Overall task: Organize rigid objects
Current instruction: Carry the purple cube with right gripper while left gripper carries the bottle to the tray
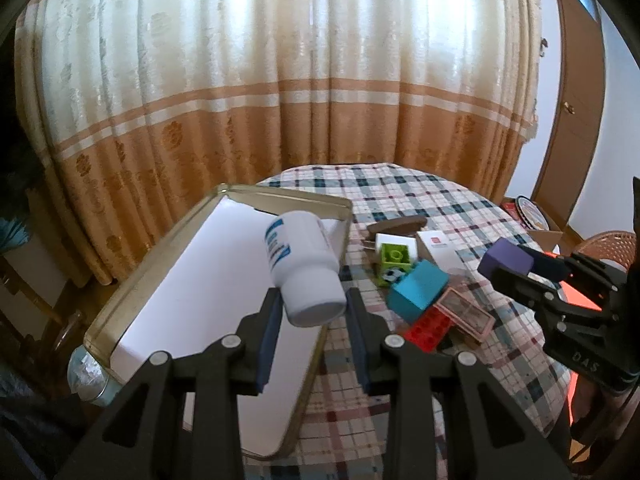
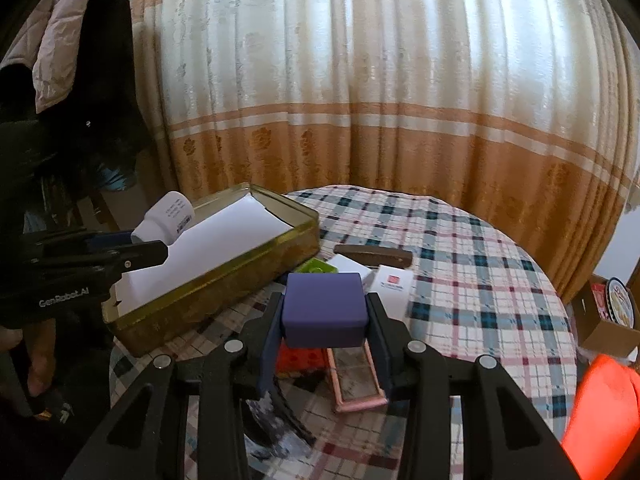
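Transfer step, both loads airborne. Left hand-held gripper (image 1: 312, 312) pinches white bottle (image 1: 304, 268) above the paper-lined tin (image 1: 160, 248); right hand-held gripper (image 2: 326, 320) pinches purple block (image 2: 325, 310) over the surface's clutter. Next, likely: lower into tin, then release.

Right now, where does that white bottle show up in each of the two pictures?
Left wrist view: the white bottle sits centre, pinched in the left claw over the gold tin.
Right wrist view: the bottle is far left, beside the tin.
Shared landmark: the gold tin lined with white paper.
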A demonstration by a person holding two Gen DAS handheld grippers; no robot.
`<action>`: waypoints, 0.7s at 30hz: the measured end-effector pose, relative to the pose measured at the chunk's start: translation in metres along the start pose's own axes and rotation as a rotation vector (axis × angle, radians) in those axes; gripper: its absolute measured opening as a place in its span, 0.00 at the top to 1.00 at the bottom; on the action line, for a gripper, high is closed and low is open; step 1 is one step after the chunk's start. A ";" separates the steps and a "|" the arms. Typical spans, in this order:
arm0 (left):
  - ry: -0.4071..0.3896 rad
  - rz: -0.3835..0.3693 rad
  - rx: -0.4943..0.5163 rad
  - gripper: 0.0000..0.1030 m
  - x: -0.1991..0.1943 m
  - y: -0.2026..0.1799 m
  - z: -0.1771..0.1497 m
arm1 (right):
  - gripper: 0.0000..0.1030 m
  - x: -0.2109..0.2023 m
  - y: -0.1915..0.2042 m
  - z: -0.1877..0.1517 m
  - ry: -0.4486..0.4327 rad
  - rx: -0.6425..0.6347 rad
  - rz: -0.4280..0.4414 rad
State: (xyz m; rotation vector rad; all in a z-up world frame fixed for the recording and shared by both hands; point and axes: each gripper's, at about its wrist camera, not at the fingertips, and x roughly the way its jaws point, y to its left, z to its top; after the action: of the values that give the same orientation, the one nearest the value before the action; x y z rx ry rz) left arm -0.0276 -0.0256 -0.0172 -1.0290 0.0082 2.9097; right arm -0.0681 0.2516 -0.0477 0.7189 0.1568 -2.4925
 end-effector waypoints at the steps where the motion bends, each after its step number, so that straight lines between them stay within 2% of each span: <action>1: 0.000 0.003 -0.006 0.70 0.001 0.003 0.001 | 0.59 0.003 0.002 0.002 0.002 -0.003 0.006; 9: 0.007 0.035 -0.052 0.70 0.011 0.026 0.008 | 0.59 0.019 0.021 0.020 0.013 -0.035 0.044; 21: 0.028 0.155 -0.119 0.70 0.027 0.078 0.010 | 0.59 0.057 0.054 0.053 0.031 -0.093 0.111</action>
State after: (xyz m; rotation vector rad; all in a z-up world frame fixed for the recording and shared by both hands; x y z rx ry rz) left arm -0.0595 -0.1021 -0.0276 -1.1356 -0.0891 3.0672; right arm -0.1053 0.1661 -0.0305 0.7083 0.2362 -2.3537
